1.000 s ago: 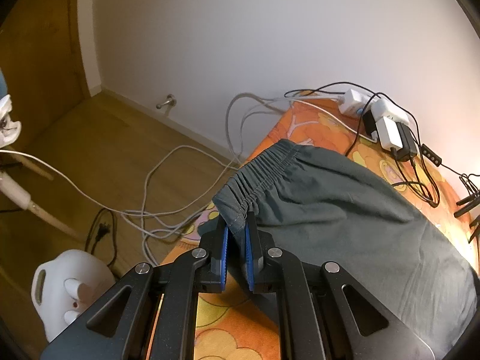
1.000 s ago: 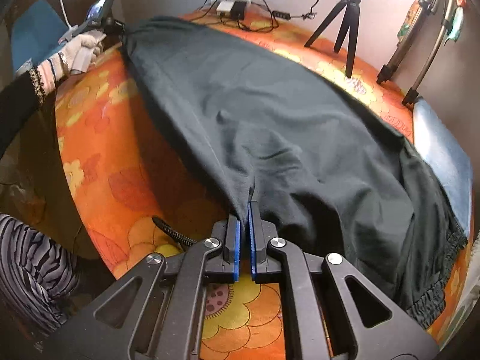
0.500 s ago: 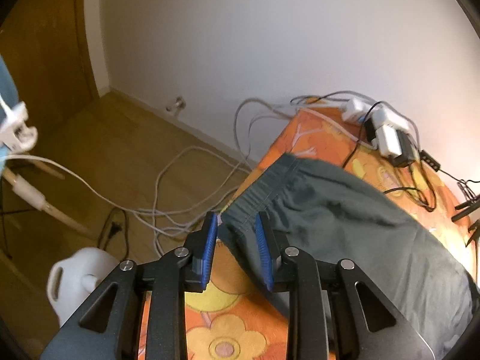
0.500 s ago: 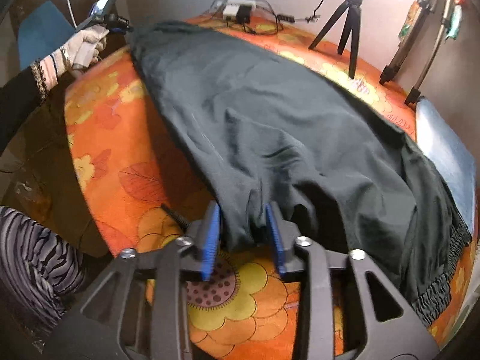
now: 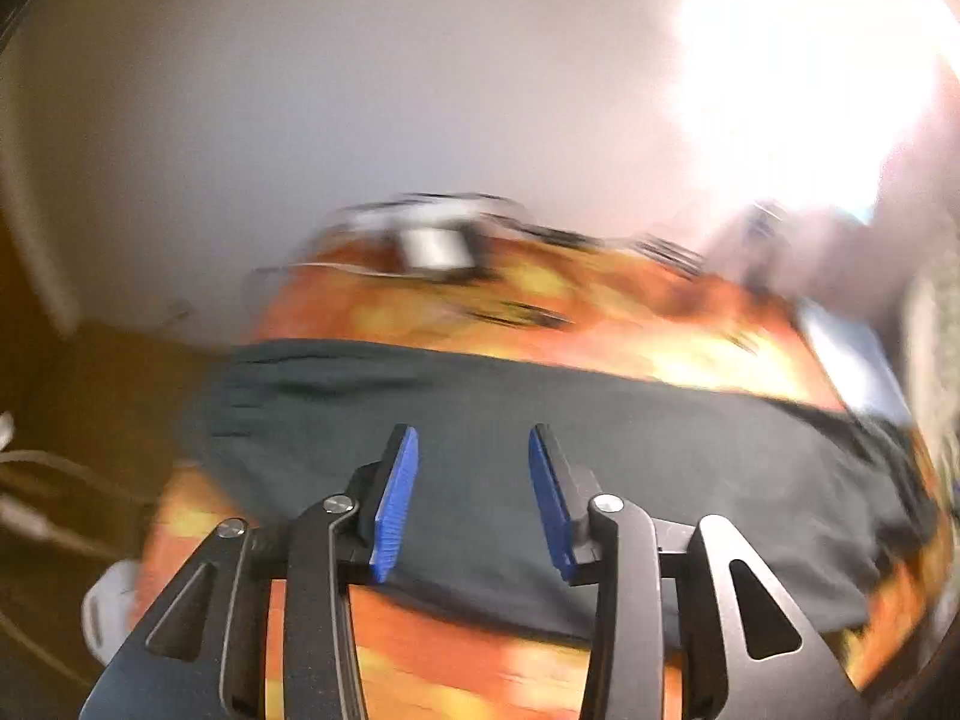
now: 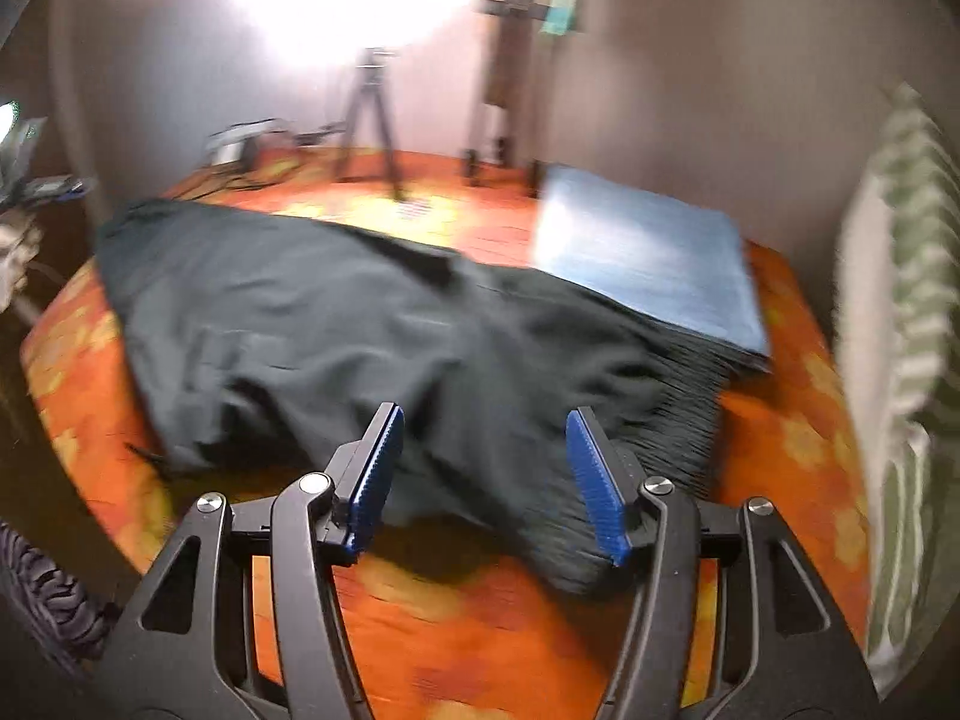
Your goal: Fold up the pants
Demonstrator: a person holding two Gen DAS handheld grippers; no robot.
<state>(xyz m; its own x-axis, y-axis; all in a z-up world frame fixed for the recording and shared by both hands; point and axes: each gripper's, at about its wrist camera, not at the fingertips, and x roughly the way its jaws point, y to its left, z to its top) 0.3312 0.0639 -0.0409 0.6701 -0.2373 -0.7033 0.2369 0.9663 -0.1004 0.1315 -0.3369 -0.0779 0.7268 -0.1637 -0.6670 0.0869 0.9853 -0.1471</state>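
Dark grey-green pants lie spread across an orange flowered bedspread; they also show in the left wrist view as a wide dark band. My left gripper is open and empty, above the pants' near edge. My right gripper is open and empty, just above the pants near the gathered cuffs. Both views are motion-blurred.
A folded blue cloth lies on the bed beyond the cuffs. Tripods stand at the far side under a bright lamp. A power strip with cables sits at the far bed edge. A green striped pillow is at right.
Both grippers have let go of the pants, opened wide and pulled back. Both cameras have swung round, and the pants now lie flat on the bed.
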